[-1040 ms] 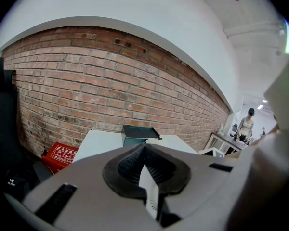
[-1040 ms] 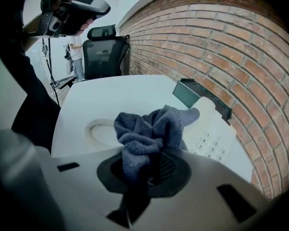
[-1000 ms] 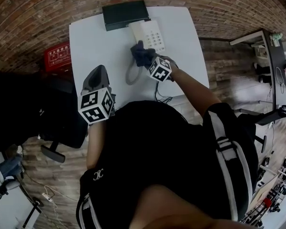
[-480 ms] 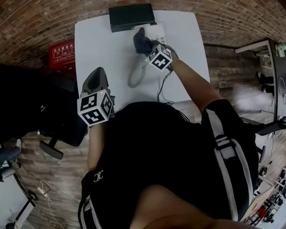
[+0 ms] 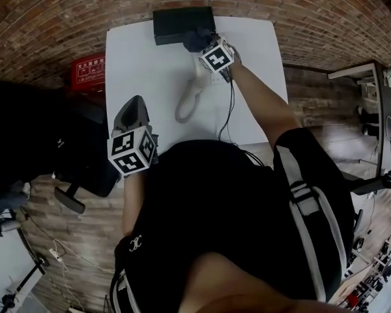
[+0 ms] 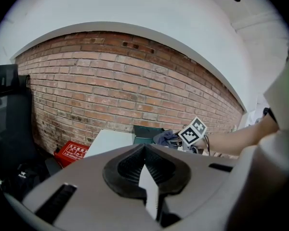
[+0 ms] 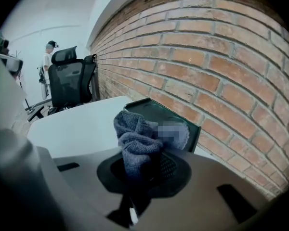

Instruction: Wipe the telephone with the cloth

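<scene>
A white telephone sits at the far middle of the white table (image 5: pixel 143 64), and its handset (image 5: pixel 189 96) and dark cord (image 5: pixel 229 113) show in the head view. My right gripper (image 5: pixel 208 47) hovers over the phone's far end, shut on a dark blue-grey cloth (image 5: pixel 199 40). In the right gripper view the cloth (image 7: pixel 135 138) bunches up out of the right gripper (image 7: pixel 139 165). My left gripper (image 5: pixel 131 113) is held off the table's near left edge. The left gripper (image 6: pixel 145 153) has its pads together with nothing between them.
A dark green box (image 5: pixel 182 23) lies against the brick wall at the table's far edge, just beyond the cloth. A red box (image 5: pixel 88 70) sits on the floor to the left. A black office chair (image 7: pixel 70 83) and a standing person (image 7: pixel 49 57) are further off.
My right gripper has carried the cloth along the telephone toward the far edge, up to the dark box. The left gripper has stayed where it was.
</scene>
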